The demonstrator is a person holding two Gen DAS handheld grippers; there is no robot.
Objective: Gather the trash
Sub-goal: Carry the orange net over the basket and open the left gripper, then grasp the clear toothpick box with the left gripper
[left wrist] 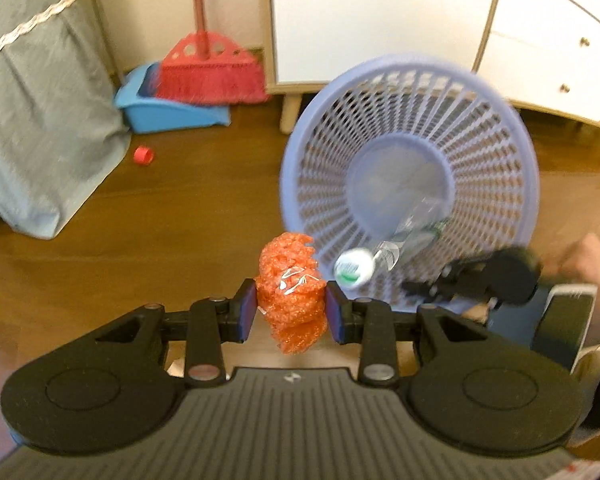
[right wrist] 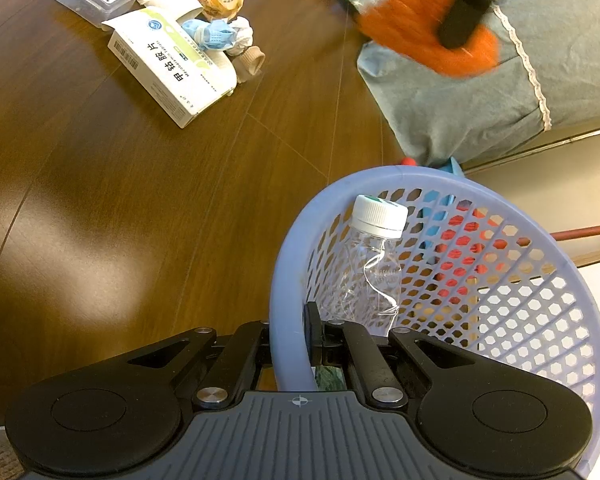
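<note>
Meanwhile left claw (left wrist: 291, 307) pinches orange netting (left wrist: 290, 296) — right claw (right wrist: 290, 338) clamps basket (right wrist: 288, 280) rim.

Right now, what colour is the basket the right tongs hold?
Pale lavender-blue basket, with a perforated lattice wall; clearest in the right wrist view.

The left wrist camera looks forward and down along its fingers toward the cabinet (left wrist: 380, 20), close above the floor (left wrist: 180, 208). The right wrist camera sits at the basket's (right wrist: 288, 280) rim, facing the floor litter. Both views share the basket, its bottle (right wrist: 374, 264) and the orange netting (left wrist: 292, 292).
</note>
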